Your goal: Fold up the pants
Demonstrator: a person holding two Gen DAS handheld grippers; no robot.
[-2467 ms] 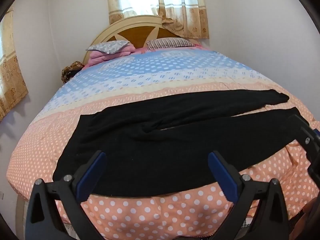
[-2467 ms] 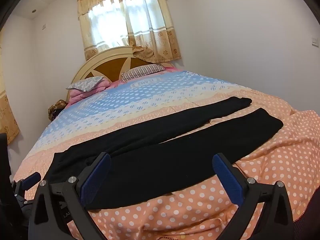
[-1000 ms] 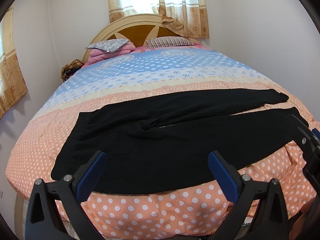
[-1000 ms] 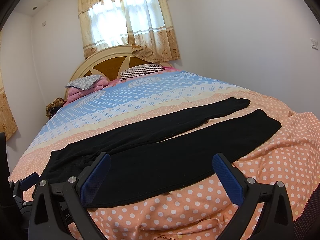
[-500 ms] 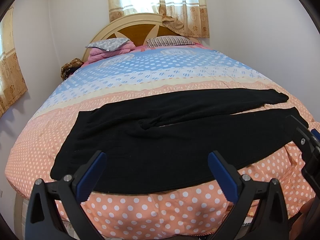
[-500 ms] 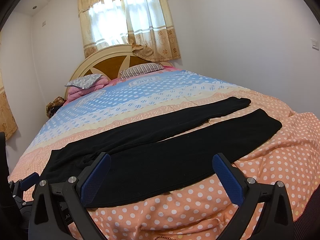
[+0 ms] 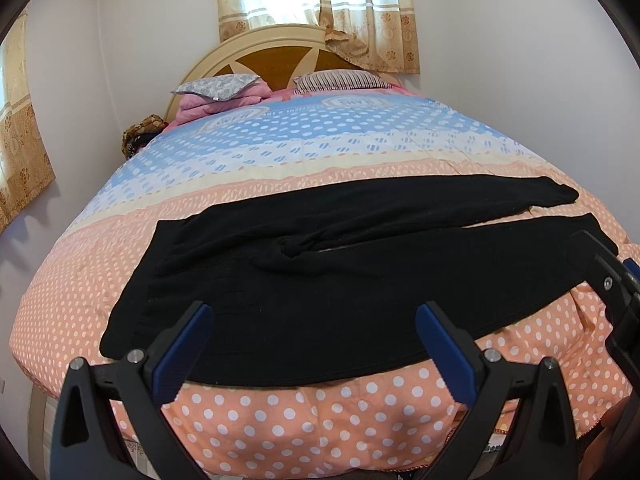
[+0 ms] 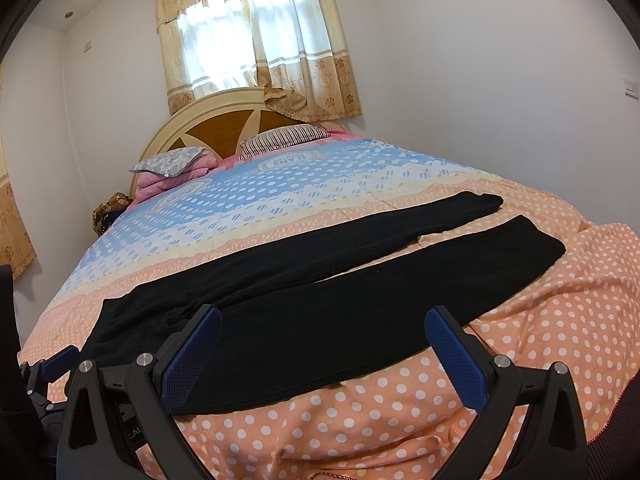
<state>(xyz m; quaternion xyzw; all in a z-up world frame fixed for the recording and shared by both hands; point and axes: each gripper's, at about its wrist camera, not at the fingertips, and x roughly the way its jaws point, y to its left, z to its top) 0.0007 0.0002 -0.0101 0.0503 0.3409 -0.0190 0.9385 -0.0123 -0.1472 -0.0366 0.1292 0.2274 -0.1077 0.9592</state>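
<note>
Polka-dot bed (image 7: 120,264), one black pants (image 7: 320,280) — unfolded, two pillows (image 7: 340,79)

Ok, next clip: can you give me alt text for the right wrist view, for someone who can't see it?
Black pants lie spread flat across the near end of a polka-dot bedspread, waistband to the left, the two legs running right. The right gripper hovers open over the bed's edge, empty, with the left gripper peeking in at far left. Pillows, headboard and curtained window sit behind.

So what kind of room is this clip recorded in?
A home bedroom, most likely: a bed with a dotted quilt, pillows against an arched headboard, a curtained window. Black pants lie spread across the quilt.
</note>
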